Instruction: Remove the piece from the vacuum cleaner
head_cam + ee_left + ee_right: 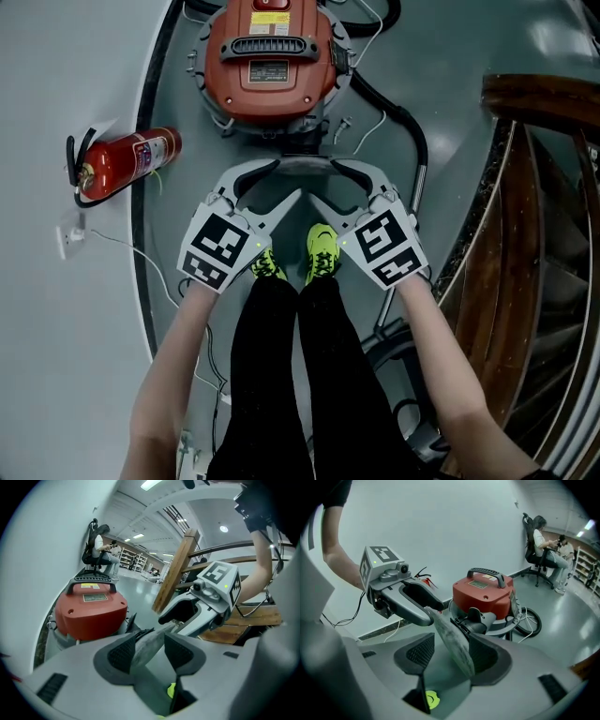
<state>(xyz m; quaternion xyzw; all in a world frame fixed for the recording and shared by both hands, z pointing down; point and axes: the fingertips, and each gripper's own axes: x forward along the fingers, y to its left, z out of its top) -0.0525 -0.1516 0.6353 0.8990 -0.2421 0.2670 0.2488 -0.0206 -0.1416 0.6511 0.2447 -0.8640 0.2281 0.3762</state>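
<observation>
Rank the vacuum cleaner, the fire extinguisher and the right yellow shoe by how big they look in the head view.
1. vacuum cleaner: largest, though cut by the top edge.
2. fire extinguisher: clearly smaller.
3. right yellow shoe: smallest; its heel is hidden by the leg.

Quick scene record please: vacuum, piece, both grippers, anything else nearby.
vacuum cleaner: red, on floor
piece: grey, flat, spans between both grippers, in front of vacuum cleaner
left gripper: open, piece between jaws
right gripper: open, piece leaning on one pad
fire extinguisher: red, by the wall, left of vacuum cleaner in head view
</observation>
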